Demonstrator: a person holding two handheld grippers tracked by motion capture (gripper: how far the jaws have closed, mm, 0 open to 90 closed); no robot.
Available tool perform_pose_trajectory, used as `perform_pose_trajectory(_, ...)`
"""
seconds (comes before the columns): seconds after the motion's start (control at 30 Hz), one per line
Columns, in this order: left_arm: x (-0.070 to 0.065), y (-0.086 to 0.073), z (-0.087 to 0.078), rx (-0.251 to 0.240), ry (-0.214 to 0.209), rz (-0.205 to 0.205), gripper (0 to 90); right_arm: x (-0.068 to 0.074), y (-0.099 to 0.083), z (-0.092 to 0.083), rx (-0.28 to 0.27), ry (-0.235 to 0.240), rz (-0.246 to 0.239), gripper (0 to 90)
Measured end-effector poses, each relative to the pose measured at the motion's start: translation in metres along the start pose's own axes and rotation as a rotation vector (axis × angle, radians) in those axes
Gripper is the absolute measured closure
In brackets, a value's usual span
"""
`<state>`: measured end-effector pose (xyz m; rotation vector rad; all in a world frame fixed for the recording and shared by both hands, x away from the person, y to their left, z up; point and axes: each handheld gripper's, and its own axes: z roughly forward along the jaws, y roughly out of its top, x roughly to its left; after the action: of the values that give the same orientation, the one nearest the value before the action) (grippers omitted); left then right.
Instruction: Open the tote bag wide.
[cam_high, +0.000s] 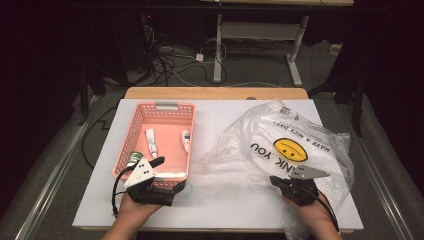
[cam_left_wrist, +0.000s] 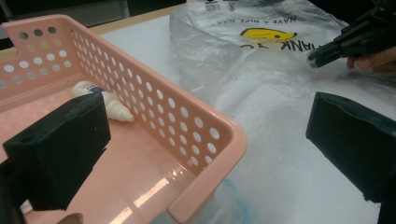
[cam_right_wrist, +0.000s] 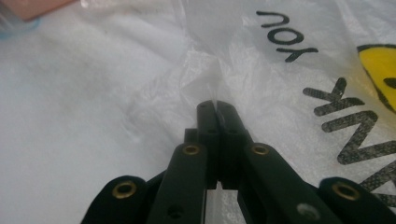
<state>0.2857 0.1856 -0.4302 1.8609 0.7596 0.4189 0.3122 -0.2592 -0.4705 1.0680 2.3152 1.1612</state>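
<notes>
High view: I am holding the left gripper (cam_high: 159, 161) at the near corner of the pink basket (cam_high: 131, 131), left of centre; two small tubes (cam_high: 151, 141) are lying inside it. The plastic bag (cam_high: 280, 135) is sprawling flat across the right half, nothing in it that I can see.

Left gripper view: my jaws are standing wide apart, straddling the basket wall, gripping nothing. A white bottle (cam_left_wrist: 106, 98) is resting against the inner wall, upper left.

Right gripper view: the right gripper (cam_right_wrist: 216, 106) is pinching a fold of bag film at centre frame, jaws fully together on it.

Judgement: bag secured; items not yet transferred.
</notes>
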Motion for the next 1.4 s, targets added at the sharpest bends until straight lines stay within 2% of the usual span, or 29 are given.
perform_pose_trajectory(0.17, -0.001, 0.001, -0.001, -0.006, 0.001, -0.001, 0.0, 0.006, 0.010, -0.007, -0.094, -0.023, 0.043, 90.0)
perform_pose_trajectory(0.3, -0.001, 0.001, -0.001, -0.006, -0.003, 0.001, 0.0, 0.011, 0.021, -0.013, -0.161, -0.061, 0.044, 90.0)
perform_pose_trajectory(0.37, -0.001, 0.001, -0.001, -0.008, -0.006, 0.000, 0.0, 0.011, 0.028, -0.017, -0.199, -0.076, 0.055, 90.0)
perform_pose_trajectory(0.5, -0.001, 0.002, -0.001, -0.010, -0.008, -0.001, 0.0, 0.009, 0.041, -0.025, -0.261, -0.100, 0.047, 90.0)
perform_pose_trajectory(0.57, -0.001, 0.002, -0.001, -0.011, -0.009, -0.003, 0.0, 0.007, 0.048, -0.028, -0.286, -0.104, 0.058, 90.0)
perform_pose_trajectory(0.8, -0.001, 0.004, -0.001, -0.016, -0.009, -0.005, 0.0, 0.002, 0.075, -0.042, -0.334, -0.132, 0.048, 90.0)
perform_pose_trajectory(1.03, 0.001, 0.004, -0.001, -0.016, -0.007, -0.009, 0.0, 0.005, 0.100, -0.052, -0.416, -0.191, 0.082, 90.0)
perform_pose_trajectory(1.17, 0.003, 0.005, -0.004, -0.018, 0.008, -0.004, 0.0, 0.010, 0.105, -0.046, -0.449, -0.181, 0.064, 90.0)
perform_pose_trajectory(1.23, 0.006, 0.004, -0.006, -0.018, 0.021, -0.006, 0.0, 0.009, 0.101, -0.039, -0.451, -0.146, 0.062, 90.0)
perform_pose_trajectory(1.4, 0.015, 0.003, -0.012, -0.017, 0.055, -0.028, 0.0, 0.010, 0.092, -0.021, -0.435, -0.106, 0.043, 90.0)
